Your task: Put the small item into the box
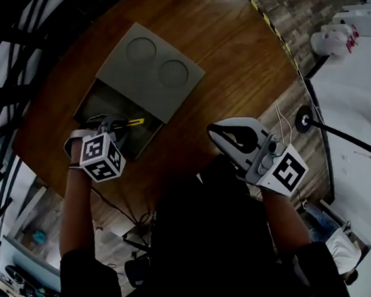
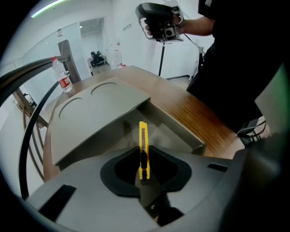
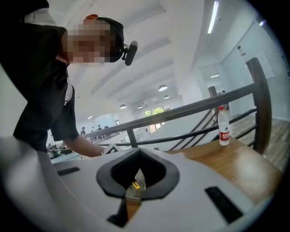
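one yellow knife in left hand-held gripper; bottle only in gripper views

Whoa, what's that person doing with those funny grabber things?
A person holds a gripper in each hand. The left gripper is pinching a yellow knife and holding it over the open grey box on the table. The right gripper is empty, held back off the box.
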The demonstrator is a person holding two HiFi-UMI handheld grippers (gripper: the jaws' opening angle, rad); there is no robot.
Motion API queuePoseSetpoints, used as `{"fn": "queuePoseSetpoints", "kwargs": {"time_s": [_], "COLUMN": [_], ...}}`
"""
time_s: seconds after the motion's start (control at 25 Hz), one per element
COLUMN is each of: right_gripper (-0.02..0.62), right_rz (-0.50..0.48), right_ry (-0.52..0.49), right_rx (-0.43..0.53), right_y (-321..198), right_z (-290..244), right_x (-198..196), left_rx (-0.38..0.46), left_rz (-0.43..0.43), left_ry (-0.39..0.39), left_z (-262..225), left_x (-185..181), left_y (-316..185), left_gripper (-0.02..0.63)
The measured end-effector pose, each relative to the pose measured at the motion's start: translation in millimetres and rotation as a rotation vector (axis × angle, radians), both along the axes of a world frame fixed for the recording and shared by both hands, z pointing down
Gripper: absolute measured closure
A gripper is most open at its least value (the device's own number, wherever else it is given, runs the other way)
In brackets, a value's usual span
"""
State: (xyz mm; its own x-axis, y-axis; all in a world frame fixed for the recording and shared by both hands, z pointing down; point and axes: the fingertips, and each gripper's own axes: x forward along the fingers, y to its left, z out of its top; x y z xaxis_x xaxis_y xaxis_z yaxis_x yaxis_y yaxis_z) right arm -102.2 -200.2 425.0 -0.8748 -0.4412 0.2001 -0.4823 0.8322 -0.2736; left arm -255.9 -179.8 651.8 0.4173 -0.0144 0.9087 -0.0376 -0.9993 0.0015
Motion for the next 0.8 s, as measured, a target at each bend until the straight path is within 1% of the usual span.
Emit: {"fn": "queuePoseSetpoints", "kwargs": {"time_s": [0.12, 0.44, 0.8], "right_gripper": [0.584, 0.584, 0.584], "right_rz": [0.020, 0.044, 0.045], "right_ry": [-0.010, 0.003, 0.005], "right_rx": [-0.012, -0.004, 0.009], "right_y": [1, 3, 6], "right_z": [1, 2, -1], "right_x": [1, 4, 4], "left_rx": [-0.013, -0.021, -0.026], "left_rz": [0.011, 0.032, 0.014], "left_ry": [-0.018, -0.053, -0.036], "left_z": [7, 16, 17], "left_x": [3, 1, 3], "left_y": [0, -1, -1], "left_gripper": [0.532, 0.532, 0.529]}}
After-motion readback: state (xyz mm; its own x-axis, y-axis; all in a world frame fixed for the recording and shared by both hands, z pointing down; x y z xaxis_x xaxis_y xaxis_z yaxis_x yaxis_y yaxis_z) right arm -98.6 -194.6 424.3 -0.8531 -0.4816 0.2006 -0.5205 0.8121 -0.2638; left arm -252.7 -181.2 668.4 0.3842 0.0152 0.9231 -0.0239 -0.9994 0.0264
